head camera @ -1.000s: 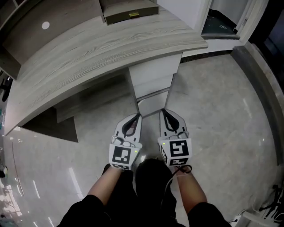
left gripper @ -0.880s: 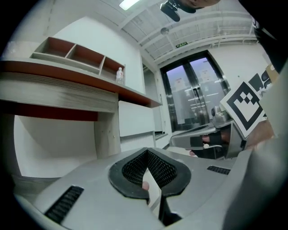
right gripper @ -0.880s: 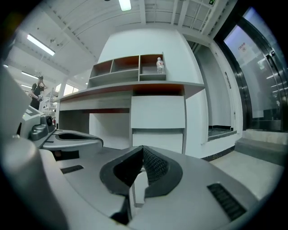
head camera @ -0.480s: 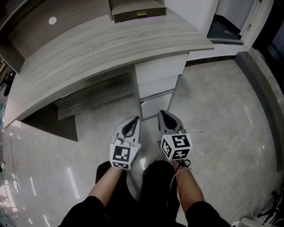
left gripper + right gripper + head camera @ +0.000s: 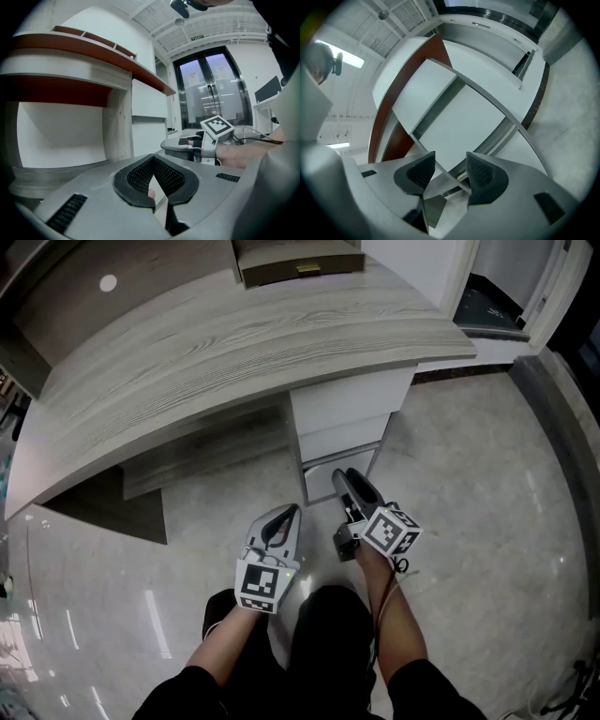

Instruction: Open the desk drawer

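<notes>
A white drawer unit (image 5: 349, 401) hangs under the right end of the grey wood desk (image 5: 206, 343), its stacked drawer fronts (image 5: 459, 124) closed. My right gripper (image 5: 343, 478) is rolled on its side just in front of the unit's lowest front. Its jaws (image 5: 451, 160) are opening; a thin grey edge of the unit lines up in the gap, and the pads do not press on it. My left gripper (image 5: 292, 512) is shut and empty, beside the right one and a little further back. The left gripper view shows its tips (image 5: 152, 160) meeting and the drawer fronts (image 5: 149, 138) ahead.
The floor (image 5: 469, 502) is glossy grey tile. A dark open space (image 5: 103, 502) lies under the desk's left part. A brown box (image 5: 295, 261) sits at the desk's back edge. An open white cabinet door (image 5: 502, 296) stands at the far right. The person's legs are directly below.
Both grippers have sunk lower. The right gripper has rolled onto its side, moved toward the drawer unit and its jaws have parted. The left stays shut.
</notes>
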A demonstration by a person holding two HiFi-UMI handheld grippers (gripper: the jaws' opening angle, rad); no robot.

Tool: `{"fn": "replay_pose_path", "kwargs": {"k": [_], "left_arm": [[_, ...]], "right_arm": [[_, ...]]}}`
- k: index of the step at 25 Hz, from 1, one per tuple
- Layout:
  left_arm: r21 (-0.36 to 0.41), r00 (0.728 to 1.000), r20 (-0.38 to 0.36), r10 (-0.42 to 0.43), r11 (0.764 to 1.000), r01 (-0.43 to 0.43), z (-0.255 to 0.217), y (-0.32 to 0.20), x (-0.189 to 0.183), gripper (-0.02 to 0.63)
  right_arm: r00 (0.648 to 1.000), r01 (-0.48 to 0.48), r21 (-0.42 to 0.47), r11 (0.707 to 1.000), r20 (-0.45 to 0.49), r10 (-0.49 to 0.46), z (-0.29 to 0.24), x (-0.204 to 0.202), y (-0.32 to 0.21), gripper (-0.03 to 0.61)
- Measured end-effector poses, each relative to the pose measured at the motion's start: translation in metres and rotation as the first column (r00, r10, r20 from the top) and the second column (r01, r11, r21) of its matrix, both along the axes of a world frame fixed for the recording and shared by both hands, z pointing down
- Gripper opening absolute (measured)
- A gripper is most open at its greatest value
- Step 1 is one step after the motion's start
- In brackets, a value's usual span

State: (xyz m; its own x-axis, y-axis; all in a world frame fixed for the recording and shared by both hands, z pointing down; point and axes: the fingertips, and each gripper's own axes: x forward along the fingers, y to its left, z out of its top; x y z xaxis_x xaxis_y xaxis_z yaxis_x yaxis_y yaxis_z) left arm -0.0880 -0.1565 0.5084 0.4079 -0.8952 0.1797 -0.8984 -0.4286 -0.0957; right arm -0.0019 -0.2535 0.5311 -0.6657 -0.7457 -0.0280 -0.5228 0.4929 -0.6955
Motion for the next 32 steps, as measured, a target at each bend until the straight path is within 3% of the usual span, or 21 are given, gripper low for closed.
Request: {"fn": "replay_pose_path", "kwargs": {"k": [10, 18, 25, 30, 32], "left_arm": [[-0.034, 1.0, 0.019, 0.007, 0.999, -0.007, 0.028, -0.029, 0.003, 0.003], [-0.057, 1.0, -0.003, 0.004, 0.998, -0.004, 0.04, -0.049, 0.01, 0.003], [-0.078, 1.0, -0.025, -0.019, 0.997, 0.017, 0.058, -0.071, 0.016, 0.003], [-0.095, 0.999, -0.018, -0.031, 0.995, 0.029, 0.066, -0.072, 0.016, 0.003], [-0.098, 0.999, -0.011, -0.035, 0.995, 0.034, 0.068, -0.071, 0.014, 0.003]], "right_arm": [[0.999, -0.013, -0.036, 0.999, 0.047, 0.014, 0.021, -0.009, -0.044, 0.173], [0.99, -0.002, -0.059, 0.998, 0.143, 0.011, 0.029, -0.007, -0.065, 0.199], [0.974, 0.059, -0.015, 0.998, 0.22, -0.055, 0.03, -0.01, -0.069, 0.202], [0.968, 0.049, 0.039, 0.998, 0.243, -0.057, 0.03, -0.004, -0.071, 0.201], [0.966, 0.051, 0.053, 0.997, 0.252, -0.063, 0.028, -0.004, -0.071, 0.162]]}}
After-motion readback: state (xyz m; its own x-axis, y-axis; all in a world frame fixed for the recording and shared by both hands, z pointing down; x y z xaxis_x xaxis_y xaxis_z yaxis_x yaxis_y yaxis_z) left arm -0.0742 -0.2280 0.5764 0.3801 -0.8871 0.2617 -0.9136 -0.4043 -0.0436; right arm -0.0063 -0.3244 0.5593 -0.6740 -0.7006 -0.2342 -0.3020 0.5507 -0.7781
